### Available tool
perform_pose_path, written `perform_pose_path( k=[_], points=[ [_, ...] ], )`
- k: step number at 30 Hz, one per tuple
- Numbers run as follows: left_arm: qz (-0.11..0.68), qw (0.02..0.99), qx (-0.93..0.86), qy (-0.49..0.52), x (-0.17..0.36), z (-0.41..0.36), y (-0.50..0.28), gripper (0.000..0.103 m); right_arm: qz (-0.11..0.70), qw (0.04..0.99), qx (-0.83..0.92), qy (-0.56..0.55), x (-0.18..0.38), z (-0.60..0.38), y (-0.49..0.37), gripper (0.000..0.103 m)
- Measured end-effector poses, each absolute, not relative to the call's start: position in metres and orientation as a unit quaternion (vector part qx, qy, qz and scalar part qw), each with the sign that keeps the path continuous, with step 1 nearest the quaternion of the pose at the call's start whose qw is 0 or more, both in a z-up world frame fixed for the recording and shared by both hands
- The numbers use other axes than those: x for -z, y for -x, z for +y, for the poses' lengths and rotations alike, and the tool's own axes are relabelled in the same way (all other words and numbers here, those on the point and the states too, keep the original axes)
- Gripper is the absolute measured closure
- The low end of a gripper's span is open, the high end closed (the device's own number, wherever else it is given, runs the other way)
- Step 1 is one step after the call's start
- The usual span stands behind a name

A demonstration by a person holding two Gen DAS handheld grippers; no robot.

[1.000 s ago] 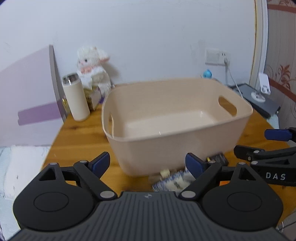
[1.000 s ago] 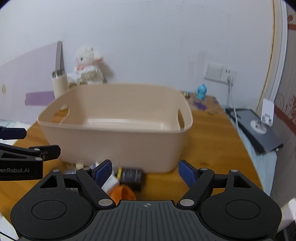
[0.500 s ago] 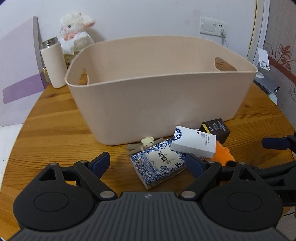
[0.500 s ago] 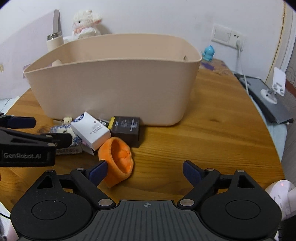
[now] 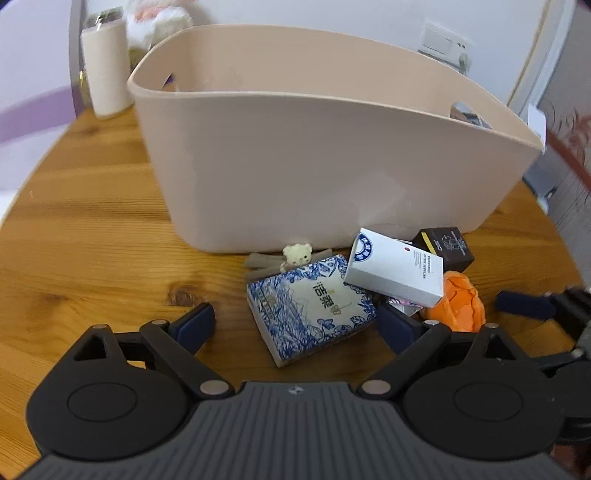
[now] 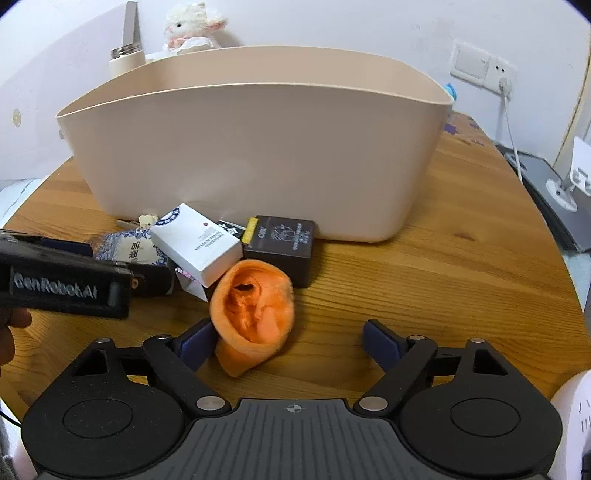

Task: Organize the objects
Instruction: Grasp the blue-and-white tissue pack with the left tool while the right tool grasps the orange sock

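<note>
A beige plastic bin [image 5: 332, 158] stands on the round wooden table [image 5: 92, 236]; it also shows in the right wrist view [image 6: 258, 155]. In front of it lie a blue-and-white tissue pack [image 5: 314, 306], a white box [image 5: 397, 267], a black box [image 5: 447, 249], an orange sock [image 5: 458, 302] and a small bear clip [image 5: 297, 254]. My left gripper [image 5: 295, 323] is open, its jaws either side of the tissue pack. My right gripper [image 6: 290, 339] is open, with the orange sock [image 6: 253, 310] between the fingers near the left one. The white box [image 6: 195, 243] and black box [image 6: 282, 245] lie beyond it.
A white tumbler [image 5: 105, 66] and a plush lamb [image 6: 192, 26] stand behind the bin at the back left. A wall socket with a cable [image 6: 484, 70] and a dark device [image 6: 550, 199] are at the right edge of the table.
Both grippers have dropped lower and moved in toward the pile in front of the bin. The tissue pack now lies between the left fingers and the sock between the right ones.
</note>
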State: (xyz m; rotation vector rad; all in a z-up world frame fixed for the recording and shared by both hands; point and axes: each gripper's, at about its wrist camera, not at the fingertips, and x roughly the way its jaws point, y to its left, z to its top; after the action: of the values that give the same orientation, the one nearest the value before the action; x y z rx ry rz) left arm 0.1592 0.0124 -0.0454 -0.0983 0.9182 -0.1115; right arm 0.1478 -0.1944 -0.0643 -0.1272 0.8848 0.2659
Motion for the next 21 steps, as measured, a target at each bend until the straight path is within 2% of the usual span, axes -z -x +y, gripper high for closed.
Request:
perform_pose_path(
  k=[12,15,16,19,20,21],
  points=[
    [0.440,0.895,0.039,0.065,0.044,0.025,-0.153,0.007,0.418,0.895,-0.140,0.064,0.059,-0.200,-0.144,0.040],
    [0.432,0.899,0.041,0.053,0.045,0.017,-0.159,0.007,0.415,0.896,-0.144,0.065,0.058,-0.198,-0.143,0.050],
    [0.430,0.901,0.037,0.043,0.046,0.013,-0.161,0.007,0.413,0.897,-0.146,0.064,0.058,-0.198,-0.142,0.056],
    [0.426,0.904,0.031,0.017,0.047,0.003,-0.162,0.017,0.409,0.899,-0.147,0.062,0.058,-0.198,-0.142,0.068],
    [0.421,0.907,0.033,0.007,0.045,0.001,-0.160,0.027,0.408,0.899,-0.146,0.061,0.058,-0.198,-0.141,0.072],
    [0.421,0.906,0.034,0.001,0.045,0.000,-0.159,0.027,0.408,0.899,-0.145,0.060,0.058,-0.200,-0.141,0.076]
  ],
)
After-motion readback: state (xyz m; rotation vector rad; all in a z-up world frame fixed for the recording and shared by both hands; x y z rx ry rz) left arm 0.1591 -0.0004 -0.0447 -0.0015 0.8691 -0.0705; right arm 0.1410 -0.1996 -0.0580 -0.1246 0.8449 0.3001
